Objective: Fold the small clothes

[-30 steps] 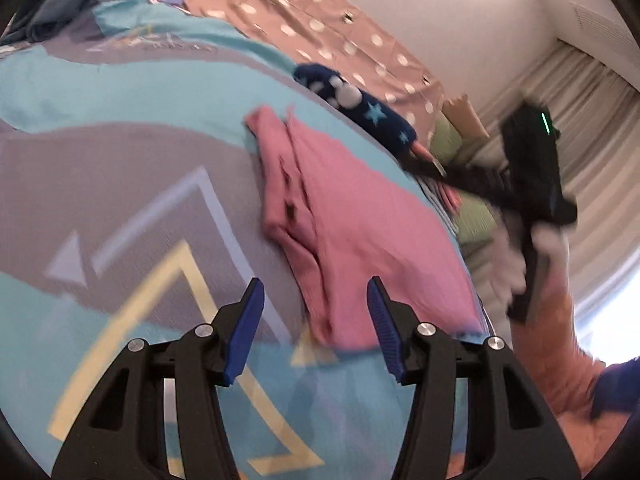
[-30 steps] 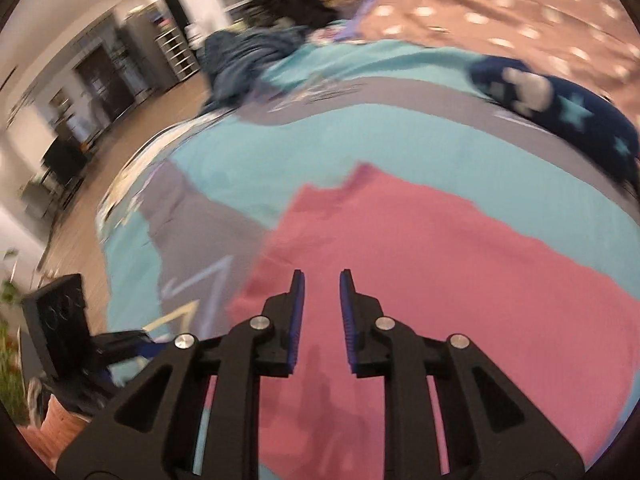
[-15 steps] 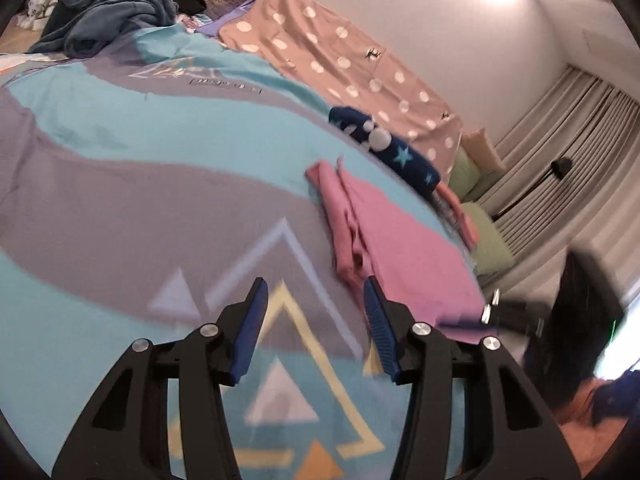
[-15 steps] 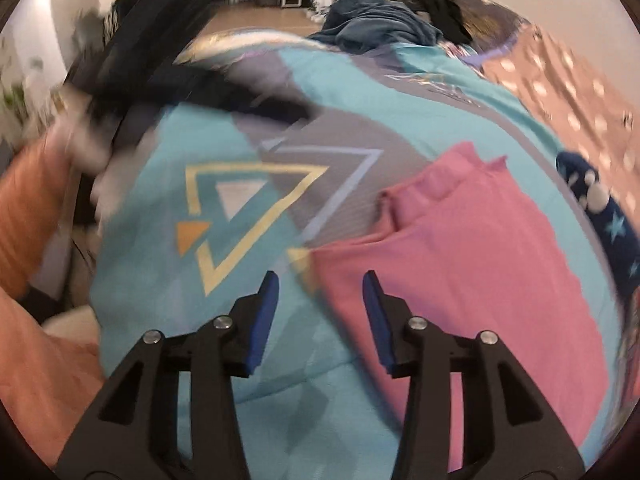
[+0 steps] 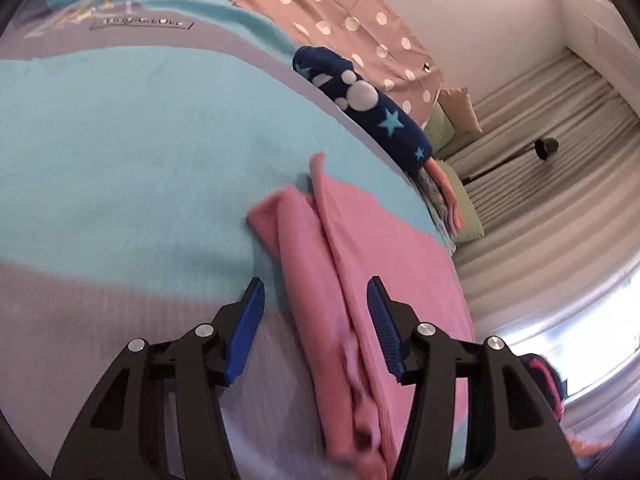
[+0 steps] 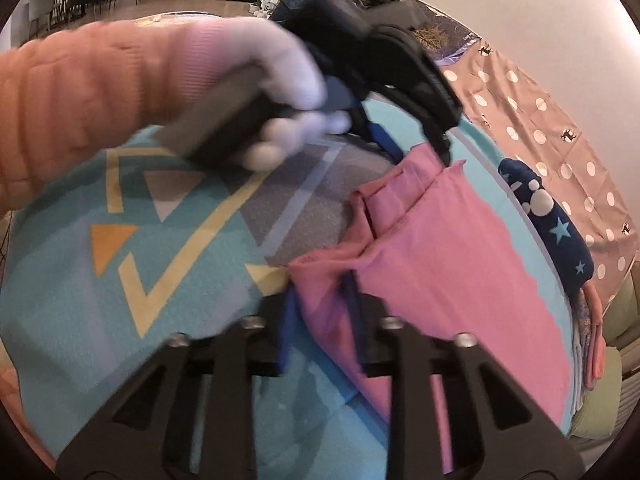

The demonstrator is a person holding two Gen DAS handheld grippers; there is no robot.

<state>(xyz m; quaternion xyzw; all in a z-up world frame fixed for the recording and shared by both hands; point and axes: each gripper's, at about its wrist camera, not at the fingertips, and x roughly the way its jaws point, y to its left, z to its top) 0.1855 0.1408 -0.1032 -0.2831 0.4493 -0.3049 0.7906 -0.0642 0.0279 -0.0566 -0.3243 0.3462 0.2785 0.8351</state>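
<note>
A pink garment [image 5: 392, 264] lies on the bed with its left side folded over in a long ridge. My left gripper [image 5: 316, 320] stands astride that ridge, its jaws opening a little and clear of the cloth. In the right wrist view a white-gloved hand holds the left gripper [image 6: 422, 152] at the pink garment's [image 6: 460, 260] far corner. My right gripper [image 6: 320, 320] is at the near left corner. Its jaws are closing, and the bunched pink cloth fills the gap between the pads. That view is blurred.
The bedspread [image 6: 160, 240] is teal and grey with yellow triangles. A navy star-patterned garment [image 5: 372, 108] lies beyond the pink one, against a brown polka-dot cloth [image 5: 340, 12]. Folded clothes [image 6: 592, 340] are stacked at the bed's right edge. Curtains [image 5: 560, 208] hang beyond.
The left gripper swept over to the pink garment's folded ridge. The right gripper's jaws widened, dropped onto the near corner and narrowed around the cloth. The gloved hand crossed to the far corner.
</note>
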